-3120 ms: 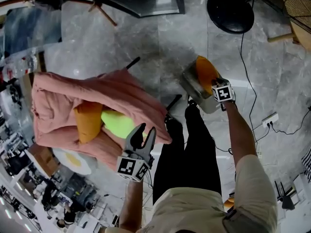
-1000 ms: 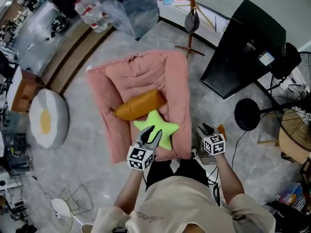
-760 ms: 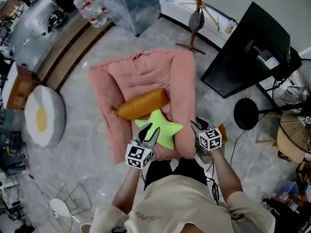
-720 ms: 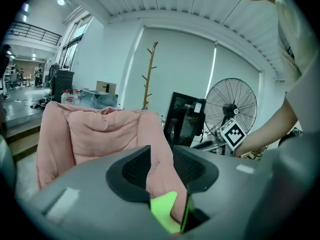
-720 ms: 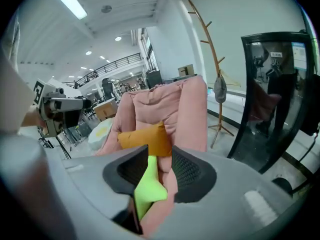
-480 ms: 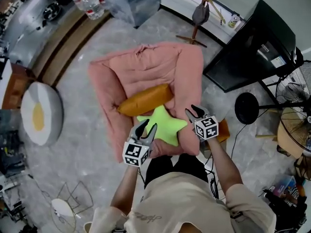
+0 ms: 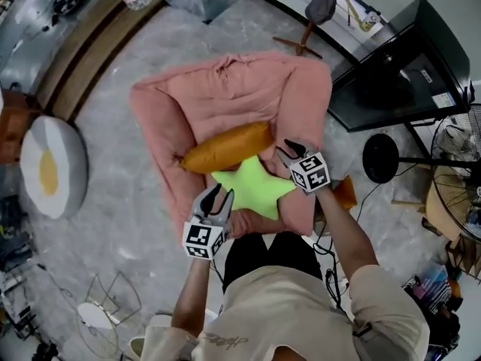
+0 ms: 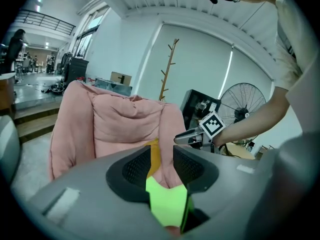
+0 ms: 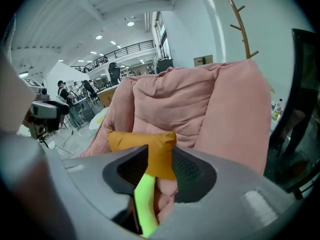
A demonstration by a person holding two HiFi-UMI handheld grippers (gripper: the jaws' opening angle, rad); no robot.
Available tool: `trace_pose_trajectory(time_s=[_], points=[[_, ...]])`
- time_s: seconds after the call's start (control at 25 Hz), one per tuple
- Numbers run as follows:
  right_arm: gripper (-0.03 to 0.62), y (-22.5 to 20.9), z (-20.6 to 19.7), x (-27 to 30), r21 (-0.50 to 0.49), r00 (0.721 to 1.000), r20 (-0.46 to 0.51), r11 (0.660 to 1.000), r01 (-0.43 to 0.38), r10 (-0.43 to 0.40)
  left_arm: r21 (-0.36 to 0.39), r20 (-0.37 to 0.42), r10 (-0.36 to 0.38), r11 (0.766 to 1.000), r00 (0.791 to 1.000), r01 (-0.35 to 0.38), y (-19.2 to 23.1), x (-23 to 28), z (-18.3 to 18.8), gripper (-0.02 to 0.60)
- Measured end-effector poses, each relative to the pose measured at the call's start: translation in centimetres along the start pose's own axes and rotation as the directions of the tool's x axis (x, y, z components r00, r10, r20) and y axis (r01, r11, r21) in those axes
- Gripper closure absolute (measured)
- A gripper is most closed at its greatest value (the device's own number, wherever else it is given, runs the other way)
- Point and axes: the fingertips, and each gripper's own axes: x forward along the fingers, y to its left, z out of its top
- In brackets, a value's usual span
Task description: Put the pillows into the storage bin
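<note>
A lime-green star pillow (image 7: 254,190) lies on the front of a pink padded lounger (image 7: 225,96), with a long orange pillow (image 7: 225,147) just behind it. My left gripper (image 7: 218,195) is open at the star's lower-left arm, and the star (image 8: 167,204) shows between its jaws (image 8: 161,156). My right gripper (image 7: 287,149) is open at the star's upper-right arm. Between its jaws (image 9: 160,166) I see the green edge (image 9: 144,199) and the orange pillow's end (image 9: 150,154). An orange shape (image 7: 344,192) peeks out beside my right forearm; what holds it is hidden.
A black panel on a stand (image 7: 398,66) is close on the right, with a round black base (image 7: 383,156) and a wire fan (image 7: 455,194) beyond. A fried-egg cushion (image 7: 49,175) lies on the floor left. A wooden coat stand (image 7: 323,10) rises behind the lounger.
Both grippers have moved in toward the green star: the right one from beside my leg up over the lounger's edge, the left one to the star's lower-left arm. Jaw openings look unchanged.
</note>
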Motion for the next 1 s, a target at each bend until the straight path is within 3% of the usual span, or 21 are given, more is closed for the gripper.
trace_pose_trajectory(time_s=[0.48,0.84,0.92,1.0], points=[[0.444,-1.3,1.9,7.0,0.007,0.998,-0.056,1.000,-0.003,0.003,-0.067,-0.005,0.054,0.996,0.999,-0.054,3.5,-0.8,-0.8,0.426],[0.448,-2.3,1.0,11.1,0.110,0.994,-0.109,0.994,-0.017,0.029,-0.125,-0.059,0.057,0.990,0.997,-0.064,4.5,-1.3,-2.8,0.426],[0.457,-2.1,0.9,11.4,0.122,0.991,-0.128,0.992,-0.029,0.045,-0.132,-0.067,0.059,0.989,0.996,-0.068,4.5,-1.4,-3.3,0.426],[0.519,-1.3,1.1,11.2,0.108,0.987,-0.141,0.993,-0.057,0.072,-0.140,-0.068,0.063,0.987,0.996,-0.072,4.4,-1.5,-3.3,0.426]])
